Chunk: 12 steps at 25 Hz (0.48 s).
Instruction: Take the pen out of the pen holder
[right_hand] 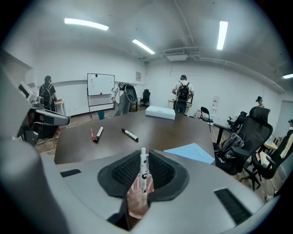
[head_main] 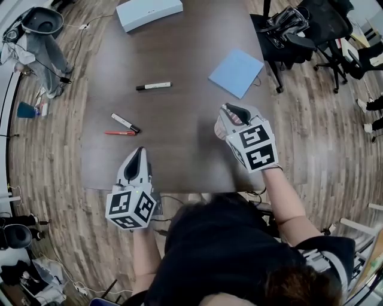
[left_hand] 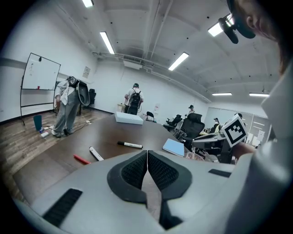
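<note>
In the right gripper view, a white pen (right_hand: 143, 170) with black marks stands upright between the pads of my right gripper (right_hand: 144, 155), which is shut on it. The pen's lower end reaches into a pinkish see-through pen holder (right_hand: 136, 197) just under the jaws. In the head view the right gripper (head_main: 229, 109) hovers over the right half of the table and hides both pen and holder. My left gripper (head_main: 141, 150) rests near the table's front edge. Its pads (left_hand: 137, 170) meet with nothing between them.
Lying on the dark table (head_main: 179, 54) are a black-and-white marker (head_main: 154, 86), a second marker (head_main: 125, 122) and a red pen (head_main: 119, 132) to the left. A blue notebook (head_main: 236, 73) is at the right and a white box (head_main: 148, 12) at the far end. Office chairs (head_main: 299, 30) stand to the right.
</note>
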Available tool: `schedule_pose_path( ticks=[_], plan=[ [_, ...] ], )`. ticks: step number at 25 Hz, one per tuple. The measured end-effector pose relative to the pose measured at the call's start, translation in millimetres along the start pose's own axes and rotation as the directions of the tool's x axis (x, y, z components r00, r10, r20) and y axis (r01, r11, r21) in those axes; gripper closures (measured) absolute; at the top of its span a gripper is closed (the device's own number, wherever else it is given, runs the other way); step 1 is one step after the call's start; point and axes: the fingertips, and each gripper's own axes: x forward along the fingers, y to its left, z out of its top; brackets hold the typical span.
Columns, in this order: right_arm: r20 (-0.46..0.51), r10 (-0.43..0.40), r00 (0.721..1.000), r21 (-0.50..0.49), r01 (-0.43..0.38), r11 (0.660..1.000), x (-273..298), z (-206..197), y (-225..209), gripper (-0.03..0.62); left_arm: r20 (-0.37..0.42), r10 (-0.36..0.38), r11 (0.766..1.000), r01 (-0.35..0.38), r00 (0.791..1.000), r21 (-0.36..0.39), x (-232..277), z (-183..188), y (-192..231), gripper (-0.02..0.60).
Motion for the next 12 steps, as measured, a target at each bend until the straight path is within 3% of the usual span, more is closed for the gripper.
schedule_pose_path(
  ticks=[12],
  plan=[
    [0.159, 0.035, 0.987, -0.121, -0.016, 0.993, -43.7, 64.2, 29.6, 0.519, 0.069, 0.059, 0.998, -0.057, 0.996, -0.026, -42.5, 2.8, 15.7, 0.554]
  ],
)
